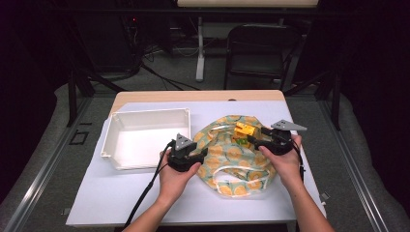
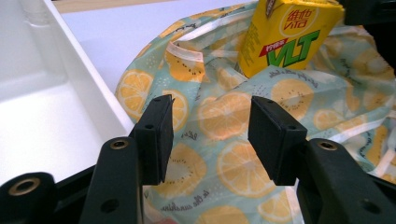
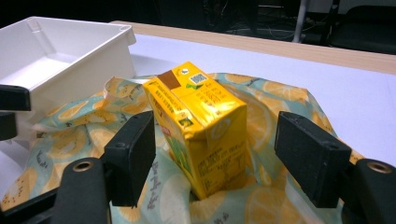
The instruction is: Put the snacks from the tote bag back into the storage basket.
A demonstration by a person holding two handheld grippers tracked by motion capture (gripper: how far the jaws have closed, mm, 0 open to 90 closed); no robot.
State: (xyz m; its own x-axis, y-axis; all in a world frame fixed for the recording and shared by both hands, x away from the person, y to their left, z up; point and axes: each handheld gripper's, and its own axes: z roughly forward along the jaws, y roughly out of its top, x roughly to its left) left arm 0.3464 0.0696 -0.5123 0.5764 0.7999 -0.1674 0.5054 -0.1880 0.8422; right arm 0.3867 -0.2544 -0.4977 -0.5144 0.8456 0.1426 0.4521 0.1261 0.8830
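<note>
A yellow drink carton (image 1: 244, 130) stands upright in the mouth of a pale green cloth bag printed with lemon slices (image 1: 232, 162), which lies on the white table cover. My right gripper (image 1: 255, 140) reaches in from the right. In the right gripper view its jaws (image 3: 215, 140) stand wide on either side of the carton (image 3: 201, 116), with a gap on each side. My left gripper (image 1: 199, 154) sits at the bag's left edge. In the left gripper view it (image 2: 210, 126) is open over the fabric (image 2: 233, 158), and the carton (image 2: 289, 32) rises beyond.
An empty white tray (image 1: 150, 112) sits on the table just left of the bag, close to my left gripper. The table's wooden far edge (image 1: 198, 95) lies behind. A folding chair (image 1: 256, 48) and table legs stand on the floor beyond.
</note>
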